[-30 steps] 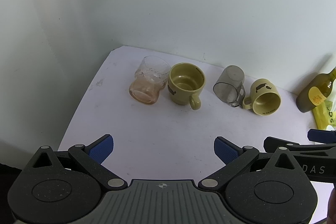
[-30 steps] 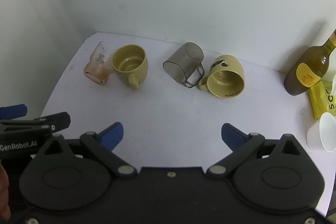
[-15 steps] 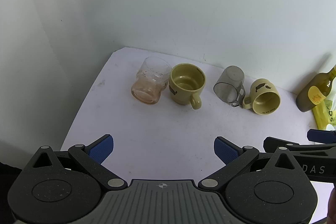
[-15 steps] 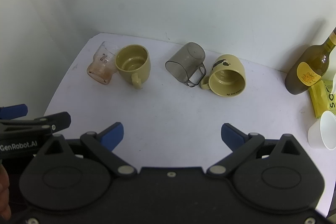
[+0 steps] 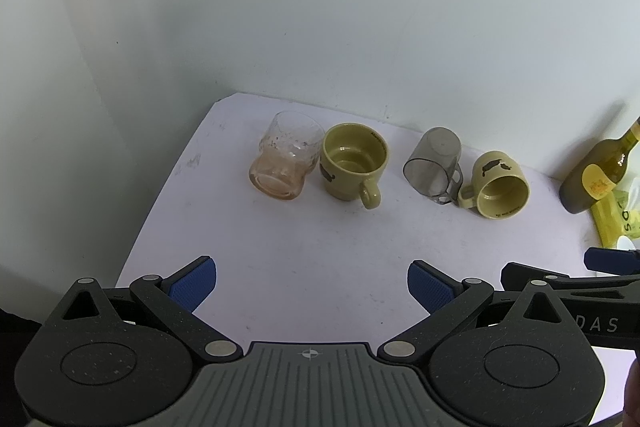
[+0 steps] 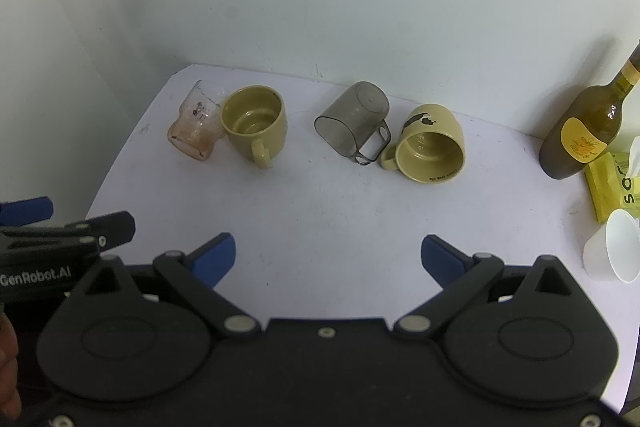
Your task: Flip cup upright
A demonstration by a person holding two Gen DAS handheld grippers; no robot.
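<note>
Several cups lie on their sides in a row on the white table (image 5: 312, 239), mouths toward me. From the left: a pinkish clear glass (image 5: 285, 163) (image 6: 197, 127), an olive mug (image 5: 352, 163) (image 6: 256, 125), a smoky clear plastic cup (image 5: 434, 165) (image 6: 354, 121), and a second olive mug with a dark print (image 5: 498, 183) (image 6: 432, 145). My left gripper (image 5: 312, 285) is open and empty, well in front of the cups. My right gripper (image 6: 328, 259) is open and empty too, also short of them.
A dark olive bottle with a yellow label (image 6: 586, 129) (image 5: 596, 171) stands at the right by the wall. A yellow packet (image 6: 612, 185) and a white paper cup (image 6: 614, 251) sit at the right edge. White walls close the back and left.
Both grippers have drawn back and risen slightly, so the cups look a little farther away. No cup has moved. Both grippers stay open.
</note>
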